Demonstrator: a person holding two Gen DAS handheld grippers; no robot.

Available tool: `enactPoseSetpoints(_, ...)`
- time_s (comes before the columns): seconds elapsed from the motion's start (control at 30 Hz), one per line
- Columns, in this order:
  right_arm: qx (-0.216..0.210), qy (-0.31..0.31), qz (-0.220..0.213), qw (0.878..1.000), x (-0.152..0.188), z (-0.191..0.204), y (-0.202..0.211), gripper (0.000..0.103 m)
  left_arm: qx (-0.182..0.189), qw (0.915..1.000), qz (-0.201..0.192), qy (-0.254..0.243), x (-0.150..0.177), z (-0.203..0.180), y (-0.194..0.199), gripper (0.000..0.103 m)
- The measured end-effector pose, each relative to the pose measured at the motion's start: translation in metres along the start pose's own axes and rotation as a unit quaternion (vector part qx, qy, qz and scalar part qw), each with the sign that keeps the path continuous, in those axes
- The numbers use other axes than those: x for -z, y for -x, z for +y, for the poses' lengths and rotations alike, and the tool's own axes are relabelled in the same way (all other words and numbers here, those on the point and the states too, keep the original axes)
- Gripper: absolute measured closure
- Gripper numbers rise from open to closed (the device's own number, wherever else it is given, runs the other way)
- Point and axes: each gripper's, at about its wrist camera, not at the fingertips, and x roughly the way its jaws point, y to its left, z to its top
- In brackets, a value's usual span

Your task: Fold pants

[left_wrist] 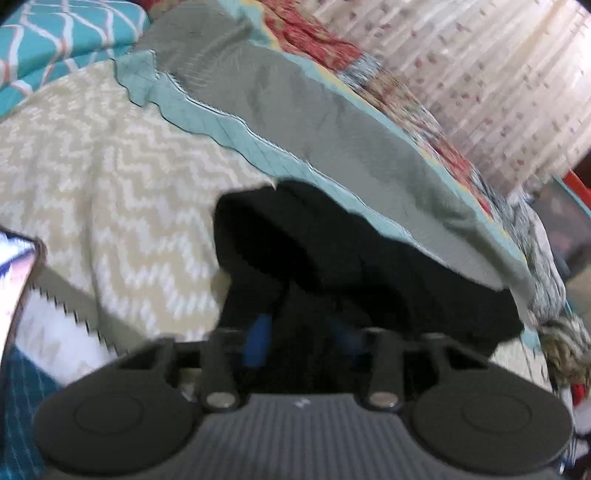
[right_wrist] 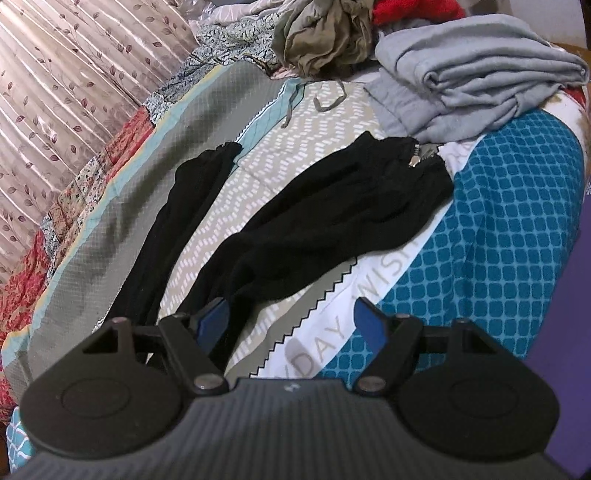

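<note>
Black pants (right_wrist: pixel 332 206) lie spread on the bed, zip end far right, one leg running along the grey quilt (right_wrist: pixel 173 221). My right gripper (right_wrist: pixel 291 325) is open just above the near end of the pants, its blue pads (right_wrist: pixel 214 317) apart, empty. In the left wrist view the black pants (left_wrist: pixel 351 266) fill the space between the fingers. My left gripper (left_wrist: pixel 303 339) has its blue pads (left_wrist: pixel 258 339) pressed into the black cloth and looks shut on it. The view is blurred.
A folded grey garment stack (right_wrist: pixel 480 74) and a heap of crumpled clothes (right_wrist: pixel 325 33) lie at the far end of the bed. A grey quilt (left_wrist: pixel 314 122) with teal edging and a patterned curtain (left_wrist: pixel 480 74) lie beyond. A person's teal patterned clothing (right_wrist: pixel 498 221) is on the right.
</note>
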Motion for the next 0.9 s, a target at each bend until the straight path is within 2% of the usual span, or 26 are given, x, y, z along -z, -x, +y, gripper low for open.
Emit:
enactPoseSetpoints(0.03,-0.001,0.0,-0.001,1.0,0.003,0.002,0.001,0.027,0.018,0.9998,0.0,-0.009,0.006,0.0,0.005,0.097)
enactPoseSetpoints(0.13,-0.004,0.007,-0.005,1.0,0.007,0.007,0.004,0.026,0.077,0.9965,-0.018,-0.027,0.026,-0.008,0.034,0.098)
enactPoseSetpoints(0.23,-0.007,0.007,-0.004,1.0,0.008,0.008,0.003,0.026,0.134,0.9889,-0.043,-0.047,0.052,-0.013,0.077,0.098)
enactPoseSetpoints(0.3,-0.009,0.008,-0.001,1.0,0.009,0.008,0.002,0.026,0.155,0.9849,-0.052,-0.058,0.069,-0.01,0.102,0.098)
enactPoseSetpoints(0.37,-0.015,0.016,0.01,1.0,0.013,0.01,0.001,0.026,0.141,0.9879,-0.035,-0.054,0.087,0.003,0.115,0.097)
enactPoseSetpoints(0.47,-0.017,0.013,0.019,1.0,0.017,0.011,-0.003,0.026,0.073,0.9973,-0.004,-0.012,0.1,0.025,0.115,0.097)
enactPoseSetpoints(0.53,-0.021,0.011,0.024,0.999,0.019,0.011,-0.003,0.026,0.072,0.9966,-0.015,0.037,0.094,0.036,0.118,0.094)
enactPoseSetpoints(0.6,-0.023,0.013,0.022,0.999,0.021,0.011,0.0,0.026,0.084,0.9939,-0.04,0.059,0.083,0.035,0.121,0.07)
enactPoseSetpoints(0.63,-0.022,0.014,0.019,0.999,0.021,0.011,0.003,0.026,0.078,0.9939,-0.049,0.061,0.076,0.03,0.12,0.04)
enactPoseSetpoints(0.67,-0.02,0.013,0.015,1.0,0.019,0.008,0.005,0.027,0.066,0.9947,-0.051,0.061,0.07,0.024,0.116,0.019)
enactPoseSetpoints(0.7,-0.017,0.009,0.01,1.0,0.019,0.005,0.007,0.027,0.061,0.9953,-0.047,0.058,0.064,0.017,0.111,0.017)
enactPoseSetpoints(0.77,-0.009,-0.003,-0.001,1.0,0.011,-0.005,0.012,0.026,0.073,0.9958,-0.012,0.053,0.053,0.003,0.091,0.015)
enactPoseSetpoints(0.83,0.003,-0.016,-0.016,1.0,0.001,-0.02,0.017,0.026,0.07,0.9944,0.037,0.069,0.051,-0.005,0.067,0.016)
enactPoseSetpoints(0.87,0.01,-0.022,-0.023,0.999,-0.003,-0.026,0.02,0.026,0.067,0.9936,0.052,0.075,0.051,-0.008,0.059,0.03)
enactPoseSetpoints(0.9,0.017,-0.029,-0.03,0.999,-0.007,-0.034,0.022,0.026,0.067,0.9928,0.063,0.077,0.05,-0.011,0.05,0.049)
